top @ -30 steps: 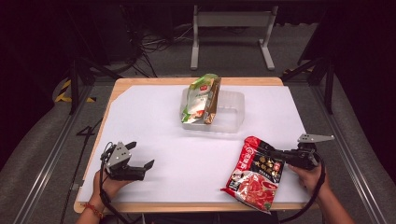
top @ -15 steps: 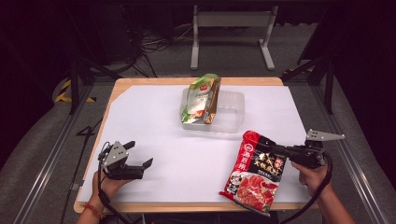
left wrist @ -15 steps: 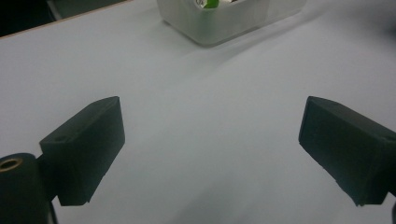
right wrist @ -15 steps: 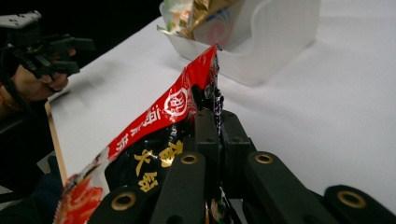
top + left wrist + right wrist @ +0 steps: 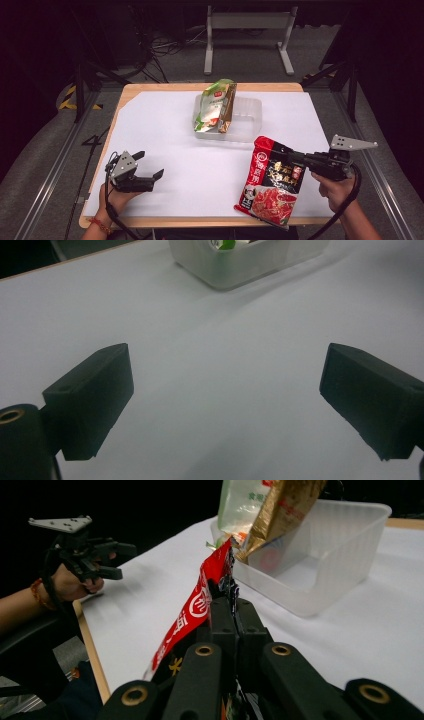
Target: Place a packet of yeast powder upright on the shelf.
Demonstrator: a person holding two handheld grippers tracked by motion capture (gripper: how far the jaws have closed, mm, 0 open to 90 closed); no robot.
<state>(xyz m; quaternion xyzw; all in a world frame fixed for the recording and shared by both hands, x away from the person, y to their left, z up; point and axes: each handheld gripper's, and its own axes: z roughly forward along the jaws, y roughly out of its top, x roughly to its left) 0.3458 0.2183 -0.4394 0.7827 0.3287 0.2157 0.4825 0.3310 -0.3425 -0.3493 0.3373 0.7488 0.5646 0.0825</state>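
While right gripper (image 5: 295, 159) clamps red pouch (image 5: 272, 181) lengthwise toward tub (image 5: 247, 116), left gripper (image 5: 150, 170) gapes.

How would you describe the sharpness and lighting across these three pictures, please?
High view: the white table sheet is evenly lit against dark surroundings, and the red packet is fairly crisp. Left gripper view: soft all over, with a blurred clear tray. Right gripper view: the left gripper and background are dim.

red-and-black pouch (image 5: 272, 182), green-and-gold packet (image 5: 216, 106), clear tray (image 5: 250, 116)
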